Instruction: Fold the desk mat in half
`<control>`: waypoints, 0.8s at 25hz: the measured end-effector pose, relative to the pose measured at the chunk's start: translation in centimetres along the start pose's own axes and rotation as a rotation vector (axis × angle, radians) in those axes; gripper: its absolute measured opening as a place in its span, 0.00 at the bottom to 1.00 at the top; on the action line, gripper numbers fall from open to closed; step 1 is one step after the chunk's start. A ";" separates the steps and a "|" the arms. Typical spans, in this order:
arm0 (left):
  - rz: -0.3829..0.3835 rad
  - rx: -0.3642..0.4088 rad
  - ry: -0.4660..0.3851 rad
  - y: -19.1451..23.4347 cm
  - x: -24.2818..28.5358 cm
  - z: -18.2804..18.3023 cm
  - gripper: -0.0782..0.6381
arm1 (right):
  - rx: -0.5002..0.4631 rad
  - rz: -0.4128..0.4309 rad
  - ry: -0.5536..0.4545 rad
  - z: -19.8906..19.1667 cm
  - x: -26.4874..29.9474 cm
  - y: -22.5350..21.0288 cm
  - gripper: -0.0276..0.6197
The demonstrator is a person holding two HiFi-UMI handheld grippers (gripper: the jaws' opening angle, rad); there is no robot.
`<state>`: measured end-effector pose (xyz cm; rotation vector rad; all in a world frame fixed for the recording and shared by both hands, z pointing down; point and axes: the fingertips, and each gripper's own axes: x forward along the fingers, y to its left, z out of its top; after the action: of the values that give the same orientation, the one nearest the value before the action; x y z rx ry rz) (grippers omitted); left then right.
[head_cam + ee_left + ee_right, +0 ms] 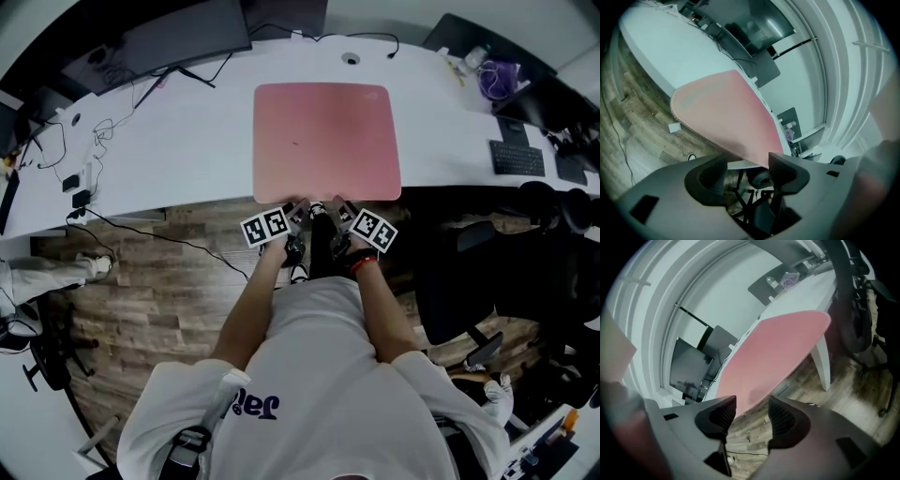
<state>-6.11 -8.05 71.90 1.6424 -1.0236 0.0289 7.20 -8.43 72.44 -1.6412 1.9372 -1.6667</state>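
Note:
A pink desk mat [325,141] lies flat and unfolded on the white curved desk [187,150]. Both grippers are side by side at the middle of its near edge, which overhangs the desk a little. My left gripper [297,210] is open; in the left gripper view the mat [726,112] has its edge running in between the jaws [747,168], and neither pad presses on it. My right gripper [337,210] is open too; in the right gripper view the mat's [778,352] edge reaches just into the gap of the jaws [750,412] without being pinched.
A dark monitor [178,37] stands at the desk's back left, with cables [84,178] trailing off the left end. A keyboard [516,157] and a purple item [497,77] lie at the right. An office chair [487,272] stands to my right on the wood floor.

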 end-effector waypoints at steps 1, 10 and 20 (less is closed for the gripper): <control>-0.007 -0.039 -0.004 0.1 0.2 0.0 0.48 | 0.026 0.005 -0.003 0.0 0.2 -0.1 0.39; -0.031 -0.262 -0.093 0.9 0.8 1.1 0.39 | 0.242 0.063 -0.031 0.3 1.3 -0.6 0.34; -0.019 -0.337 -0.146 1.1 0.0 1.5 0.16 | 0.287 0.064 -0.047 0.6 0.6 -0.6 0.10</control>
<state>-7.44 -9.21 72.22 1.3601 -1.0589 -0.2663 7.70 -9.16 72.98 -1.4804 1.6201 -1.7667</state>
